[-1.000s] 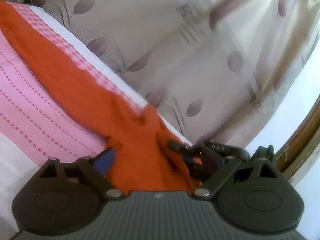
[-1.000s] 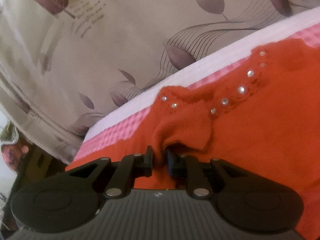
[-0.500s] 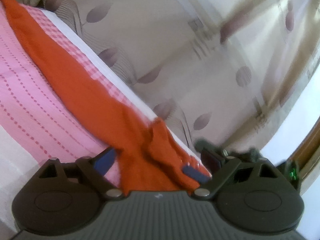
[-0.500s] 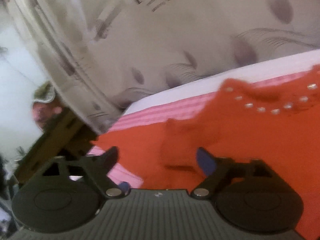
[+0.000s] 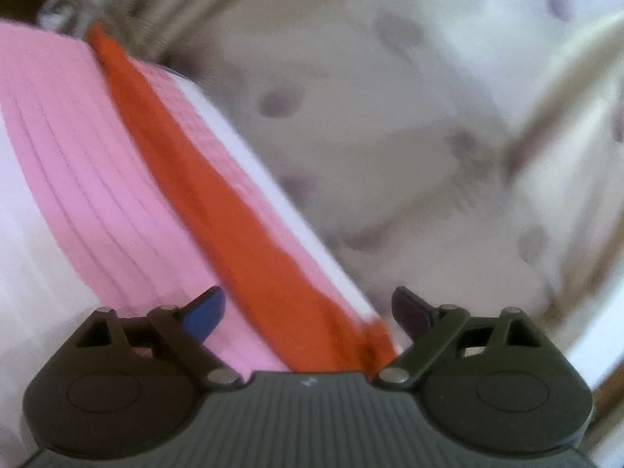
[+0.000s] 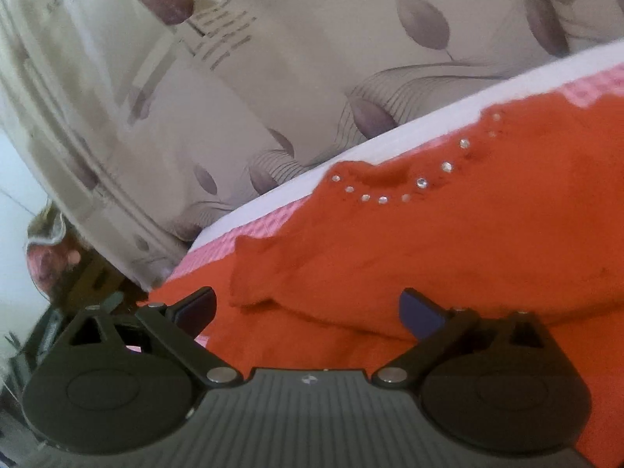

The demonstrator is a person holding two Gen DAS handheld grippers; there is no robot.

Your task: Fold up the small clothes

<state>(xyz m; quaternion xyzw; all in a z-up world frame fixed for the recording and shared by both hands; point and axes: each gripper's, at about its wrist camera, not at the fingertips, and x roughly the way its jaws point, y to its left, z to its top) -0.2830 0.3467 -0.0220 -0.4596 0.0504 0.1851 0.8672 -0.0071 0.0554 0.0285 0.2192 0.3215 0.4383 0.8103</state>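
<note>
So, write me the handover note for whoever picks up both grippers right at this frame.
Left gripper: open, nothing gripped; the orange garment runs between its fingers along the pink bedspread.
Right gripper: fingers opening, nothing pressed; a folded flap of the garment lies between them.
Garment: flat on the bed near the leaf-print curtain, studded neckline facing up.
Done: one flap appears laid over the body and released.
Left: probably the remaining folds; the overall shape is not fully in view, so check before regripping.
</note>
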